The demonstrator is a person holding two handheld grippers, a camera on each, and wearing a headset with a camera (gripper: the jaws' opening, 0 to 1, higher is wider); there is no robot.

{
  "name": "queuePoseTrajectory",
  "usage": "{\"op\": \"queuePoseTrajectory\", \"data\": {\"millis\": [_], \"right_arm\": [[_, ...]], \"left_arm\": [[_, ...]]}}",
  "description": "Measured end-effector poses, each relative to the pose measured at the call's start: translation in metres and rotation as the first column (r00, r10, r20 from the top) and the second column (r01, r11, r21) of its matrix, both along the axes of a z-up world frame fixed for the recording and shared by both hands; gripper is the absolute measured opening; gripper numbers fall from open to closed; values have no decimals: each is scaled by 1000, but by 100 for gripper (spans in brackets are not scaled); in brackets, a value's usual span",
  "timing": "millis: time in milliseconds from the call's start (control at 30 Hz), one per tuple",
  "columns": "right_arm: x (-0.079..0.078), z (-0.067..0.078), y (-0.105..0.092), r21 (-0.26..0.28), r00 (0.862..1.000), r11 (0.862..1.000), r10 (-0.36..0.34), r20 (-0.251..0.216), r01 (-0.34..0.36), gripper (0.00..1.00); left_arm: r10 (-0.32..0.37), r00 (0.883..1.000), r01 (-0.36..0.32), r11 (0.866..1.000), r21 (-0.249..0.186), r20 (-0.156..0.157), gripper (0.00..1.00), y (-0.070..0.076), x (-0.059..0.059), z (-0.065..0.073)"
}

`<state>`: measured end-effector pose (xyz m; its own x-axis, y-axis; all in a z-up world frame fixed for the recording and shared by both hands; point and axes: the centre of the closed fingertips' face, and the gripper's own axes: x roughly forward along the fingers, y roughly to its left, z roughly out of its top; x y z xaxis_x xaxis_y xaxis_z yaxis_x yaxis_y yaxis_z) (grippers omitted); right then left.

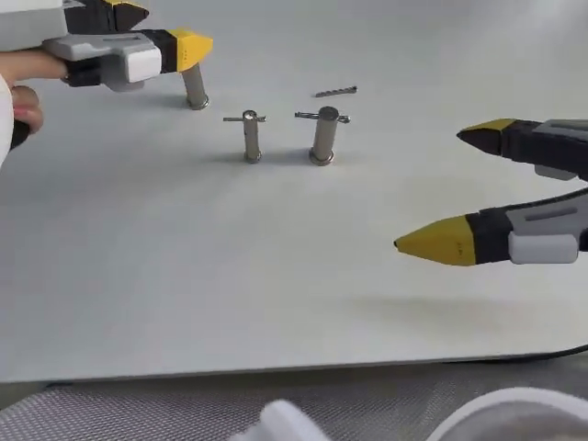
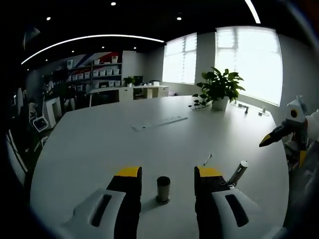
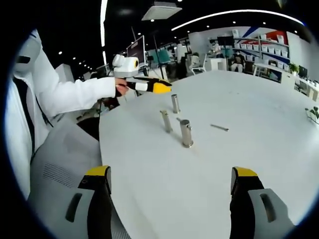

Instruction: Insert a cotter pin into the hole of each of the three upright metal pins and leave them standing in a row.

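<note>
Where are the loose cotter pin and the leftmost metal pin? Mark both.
loose cotter pin [image 1: 335, 91], head view, mid-shaft.
leftmost metal pin [image 1: 194, 89], head view, lower shaft.

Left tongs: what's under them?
An upright metal pin stands on the table between the open left tongs, touching neither jaw. Its top looks bare. In the head view the tongs cover its top, so the hole is hidden there.

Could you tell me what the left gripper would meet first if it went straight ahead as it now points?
Probably the upright metal pin between the left gripper's open jaws, just ahead; depth is unclear.
</note>
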<state>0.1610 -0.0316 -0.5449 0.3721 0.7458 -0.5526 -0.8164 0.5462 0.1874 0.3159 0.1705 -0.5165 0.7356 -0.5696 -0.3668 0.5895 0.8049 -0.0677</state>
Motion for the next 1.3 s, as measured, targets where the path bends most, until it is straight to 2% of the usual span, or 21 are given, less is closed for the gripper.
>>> {"op": "queuePoseTrajectory", "data": {"millis": [33,100,133,300,400,467,533,600,633,667,700,733,767,800,967,1000,1100,1200,1233,1300], "right_arm": [[-1,-1,0,0,1000,1000,2,-4,-2,98],[-1,-2,-2,-6,1000,1000,-1,-8,1,98],[-2,-2,-2,-15,1000,1000,5,-6,-5,98],[-3,-2,0,-11,1000,1000,8,-9,-9,98],[-4,-2,0,-11,1000,1000,12,-12,-12,98],[-4,-1,1,-12,1000,1000,16,-4,-16,97],[-4,-1,1,-11,1000,1000,14,-5,-14,96],[-4,-1,1,-9,1000,1000,11,-5,-11,96],[-5,0,1,-8,1000,1000,12,-6,-12,96],[-5,0,1,-8,1000,1000,12,-6,-12,96],[-5,0,2,-9,1000,1000,13,-5,-13,96],[-5,0,2,-9,1000,1000,13,-5,-13,96],[-6,0,2,-7,1000,1000,14,-7,-14,96],[-6,0,2,-6,1000,1000,15,-8,-15,96],[-7,0,4,-3,1000,1000,19,-10,-19,95],[-7,0,4,-3,1000,1000,19,-10,-19,95],[-8,0,5,-3,1000,1000,23,-8,-24,95],[-9,1,6,4,1000,1000,27,-11,-27,95],[-9,1,6,5,1000,1000,27,-14,-27,95],[-9,-2,7,3,1000,1000,25,-18,-25,95]], "left_arm": [[-2,1000,2,1000,17,-8,38,-1,1,-6],[-21,1000,21,995,98,0,37,0,3,-16],[-20,1000,22,993,113,-17,36,-1,3,-23],[-20,1000,22,995,101,-18,24,-5,8,-34],[-23,1000,25,991,128,-20,24,-4,13,-41],[-15,999,20,993,120,-37,23,-3,15,-45],[-20,999,24,992,126,-35,22,-2,16,-47],[-15,999,20,993,114,-45,21,-1,18,-49],[-23,999,28,993,113,-41,20,0,24,-51],[-24,999,29,993,111,-41,17,0,25,-51],[-36,997,40,997,68,-70,14,-3,22,-52],[-53,996,57,997,56,-78,13,-8,18,-51],[-40,997,44,997,69,-65,12,-6,19,-50],[-57,997,62,994,90,-57,12,-8,17,-51],[-44,998,49,994,96,-49,11,-8,18,-52],[-8,998,13,997,77,-60,11,-7,17,-51],[-30,999,34,995,95,-44,11,-9,14,-49],[-6,999,9,998,62,-42,11,-8,11,-35],[-3,1000,5,998,56,-27,11,-8,10,-28],[-8,1000,9,998,69,-17,11,-9,6,-19]]}}
